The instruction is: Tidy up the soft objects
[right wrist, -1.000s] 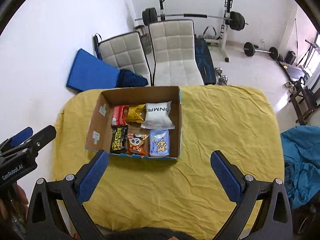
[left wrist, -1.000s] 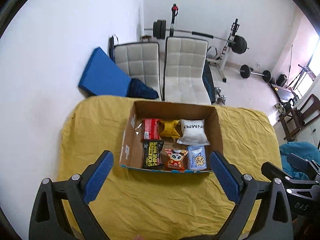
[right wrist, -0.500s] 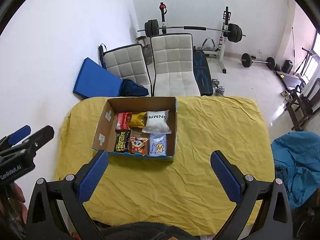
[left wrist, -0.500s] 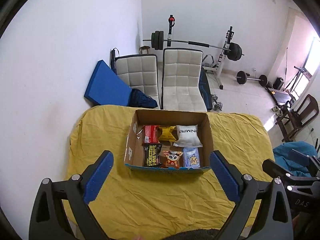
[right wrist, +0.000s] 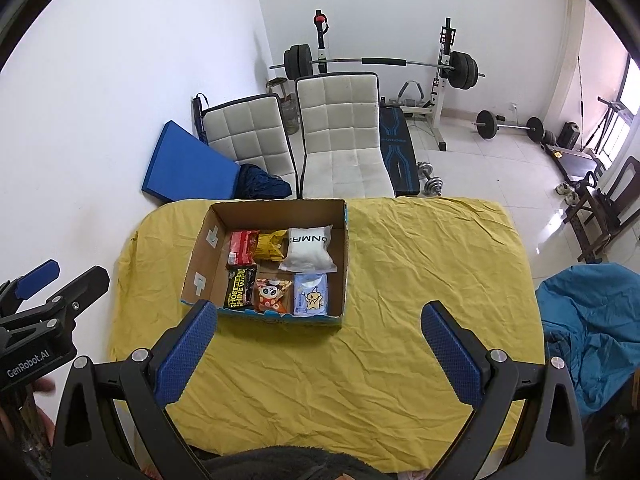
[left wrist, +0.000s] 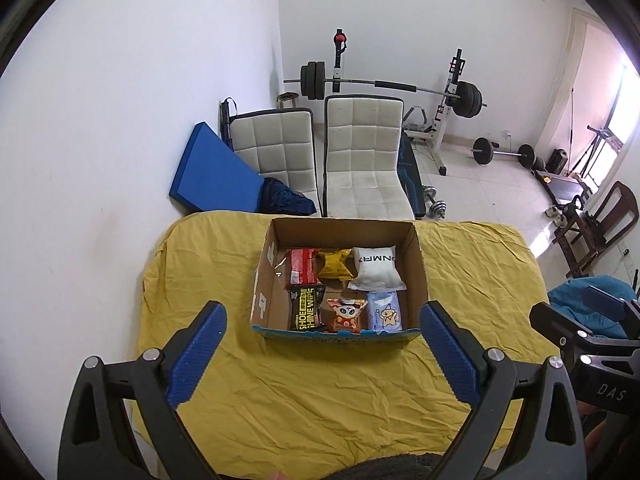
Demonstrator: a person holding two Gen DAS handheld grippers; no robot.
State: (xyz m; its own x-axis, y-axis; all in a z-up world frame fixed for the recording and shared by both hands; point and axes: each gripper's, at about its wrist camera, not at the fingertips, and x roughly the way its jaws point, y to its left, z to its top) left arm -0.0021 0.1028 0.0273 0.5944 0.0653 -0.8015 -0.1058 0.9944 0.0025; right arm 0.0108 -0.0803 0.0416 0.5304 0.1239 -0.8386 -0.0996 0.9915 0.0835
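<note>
Above the near edge of the counter (left wrist: 360,400) hangs the left tool (left wrist: 322,354), its jaws opening wide with nothing between them, the blue ribbed pads (left wrist: 198,354) clear of everything. The right tool (right wrist: 316,354) hangs beside it over the same yellow cloth, released too, its jaws spread wide and bare. Neither tool touches the cloth or the box.

Just past the fingertips sits an open cardboard box (left wrist: 418,264), its near wall blue-printed and low, its other three walls plain brown and upright. Inside, the soft packets lie in two rows. At the back: a red packet (left wrist: 303,266), a crumpled yellow packet (left wrist: 334,264) and a plump white pouch (left wrist: 376,268) with dark lettering. At the front: a black pack of shoe wipes (left wrist: 306,307), an orange cartoon snack bag (left wrist: 347,314) and a pale blue tissue pack (left wrist: 384,310). They sit close together, most of them touching, though the back of the floor is shadowed and I cannot tell whether anything small lies there.

The cloth is wrinkled all over and hangs over the counter's rounded edges. Open cloth lies broad to the right of the box and in front of it; the left strip is narrower, near the white wall (left wrist: 100,160).

Beyond the far edge stand two quilted white chairs (left wrist: 360,148), a blue pad (left wrist: 208,176) leaning on the wall, and a barbell rack (left wrist: 452,92) on pale glossy tiles.
</note>
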